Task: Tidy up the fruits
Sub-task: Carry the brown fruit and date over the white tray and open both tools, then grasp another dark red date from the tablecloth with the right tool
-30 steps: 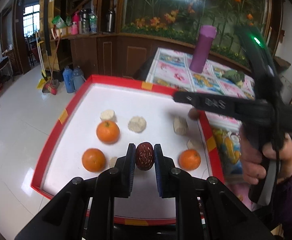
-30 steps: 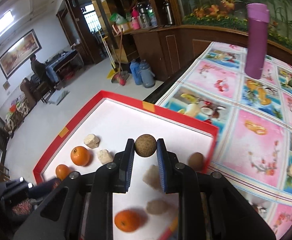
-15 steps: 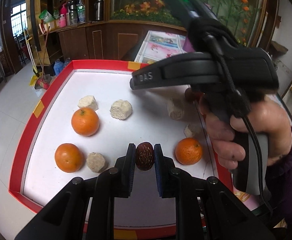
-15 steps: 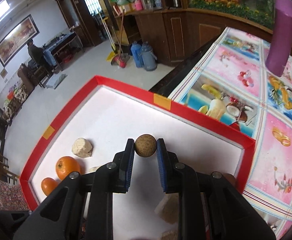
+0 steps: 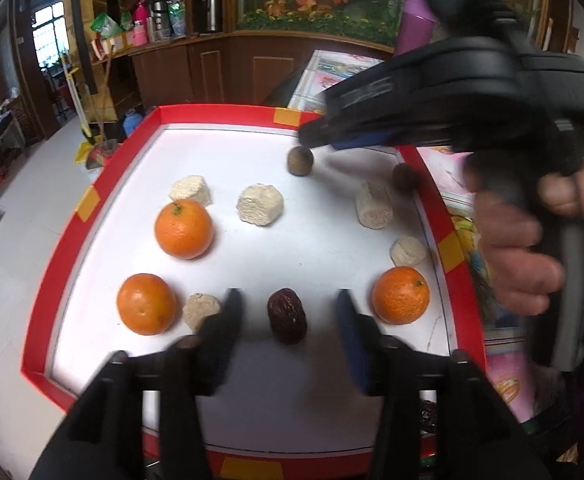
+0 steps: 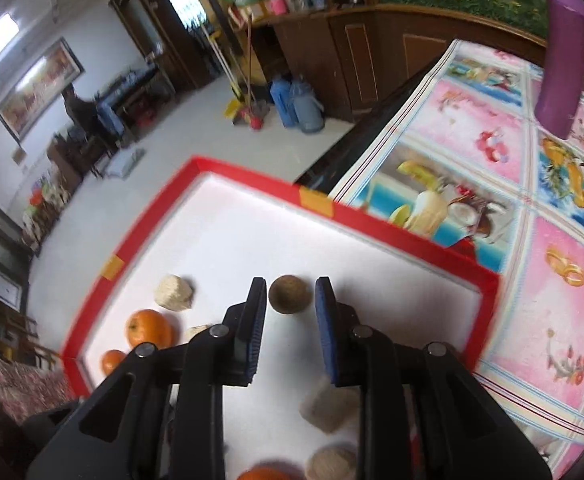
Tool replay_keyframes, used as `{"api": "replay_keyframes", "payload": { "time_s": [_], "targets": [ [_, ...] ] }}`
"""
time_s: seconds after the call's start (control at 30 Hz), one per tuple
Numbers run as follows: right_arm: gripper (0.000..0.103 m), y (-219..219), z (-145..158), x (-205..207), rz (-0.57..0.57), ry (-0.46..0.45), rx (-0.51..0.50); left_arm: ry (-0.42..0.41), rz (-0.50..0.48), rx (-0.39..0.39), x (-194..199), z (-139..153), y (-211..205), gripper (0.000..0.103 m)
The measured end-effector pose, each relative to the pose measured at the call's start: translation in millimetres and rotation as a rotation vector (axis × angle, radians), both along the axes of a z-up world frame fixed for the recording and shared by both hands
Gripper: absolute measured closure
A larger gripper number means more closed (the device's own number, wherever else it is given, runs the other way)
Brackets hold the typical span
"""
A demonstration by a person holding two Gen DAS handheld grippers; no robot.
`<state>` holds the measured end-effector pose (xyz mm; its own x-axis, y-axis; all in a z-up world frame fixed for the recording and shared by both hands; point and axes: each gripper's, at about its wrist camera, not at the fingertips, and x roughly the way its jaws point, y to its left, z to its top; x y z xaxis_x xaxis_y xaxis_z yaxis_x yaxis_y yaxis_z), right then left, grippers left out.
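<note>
A red-rimmed white tray (image 5: 91, 200) holds three oranges (image 5: 183, 229) (image 5: 146, 304) (image 5: 400, 295) and several beige chunks (image 5: 259, 204). A dark red date (image 5: 286, 315) lies on the tray between the wide-apart fingers of my open left gripper (image 5: 287, 312), touching neither. At the tray's far side a round brown fruit (image 6: 289, 294) rests on the white floor between the tips of my right gripper (image 6: 290, 308), whose jaws stand slightly off it. The left wrist view shows this fruit (image 5: 300, 161) under the right gripper's tip (image 5: 312, 140). A second brown fruit (image 5: 406, 176) sits by the right rim.
A person's hand (image 5: 520, 248) holds the right gripper over the tray's right edge. The tray (image 6: 372, 224) sits on a flowered tablecloth (image 6: 492, 160) with a tall purple cup (image 6: 564, 52) at the back. Left of the tray the table ends above a tiled floor.
My left gripper has opened and the date now lies on the tray. The right gripper carried the brown fruit to the tray's far side and its jaws have eased off it.
</note>
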<state>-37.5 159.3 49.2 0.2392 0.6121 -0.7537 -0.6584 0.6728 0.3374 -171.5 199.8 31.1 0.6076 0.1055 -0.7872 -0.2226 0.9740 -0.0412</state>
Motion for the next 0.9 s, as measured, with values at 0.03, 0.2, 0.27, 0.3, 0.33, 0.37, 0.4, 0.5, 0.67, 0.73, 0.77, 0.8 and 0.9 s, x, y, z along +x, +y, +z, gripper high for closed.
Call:
{"api": "replay_keyframes", "payload": {
  "time_s": [0.03,0.2,0.27,0.3,0.33,0.37,0.4,0.5,0.67,0.73,0.77,0.8,0.9],
  "targets": [
    [0.075,-6,4,-1,-0.006,-0.008,0.017,-0.003,0.007,0.004,0,1,0,0.051],
    [0.075,-74,25,1,-0.107,-0.038,0.096,-0.051,0.036,0.028,-4,20,-5,0.051],
    [0.075,-102,25,4,-0.150,-0.036,0.103,-0.066,0.031,0.039,-4,27,-12,0.046],
    [0.075,-117,24,8,-0.172,-0.035,0.103,-0.074,0.024,0.045,-4,31,-18,0.046],
    [0.075,-134,23,10,-0.201,-0.034,0.102,-0.080,0.013,0.048,-3,34,-24,0.046],
    [0.075,-154,22,11,-0.234,-0.034,0.097,-0.082,0.005,0.049,-2,35,-27,0.045],
    [0.075,-171,21,13,-0.260,-0.035,0.092,-0.085,-0.010,0.051,1,37,-34,0.045],
    [0.075,-227,13,21,-0.359,-0.022,0.081,-0.089,-0.058,0.056,15,44,-51,0.045],
    [0.075,-321,-4,31,-0.551,0.033,0.120,-0.089,-0.142,0.062,39,53,-91,0.044],
    [0.075,-350,-12,33,-0.607,0.070,0.148,-0.090,-0.180,0.051,53,53,-109,0.043],
    [0.075,-358,-15,35,-0.628,0.080,0.150,-0.087,-0.189,0.051,58,52,-116,0.042],
    [0.075,-365,-19,38,-0.653,0.092,0.148,-0.080,-0.194,0.055,65,50,-122,0.042],
    [0.075,-376,-29,46,-0.688,0.130,0.166,-0.052,-0.211,0.052,87,42,-138,0.042]
  ]
}}
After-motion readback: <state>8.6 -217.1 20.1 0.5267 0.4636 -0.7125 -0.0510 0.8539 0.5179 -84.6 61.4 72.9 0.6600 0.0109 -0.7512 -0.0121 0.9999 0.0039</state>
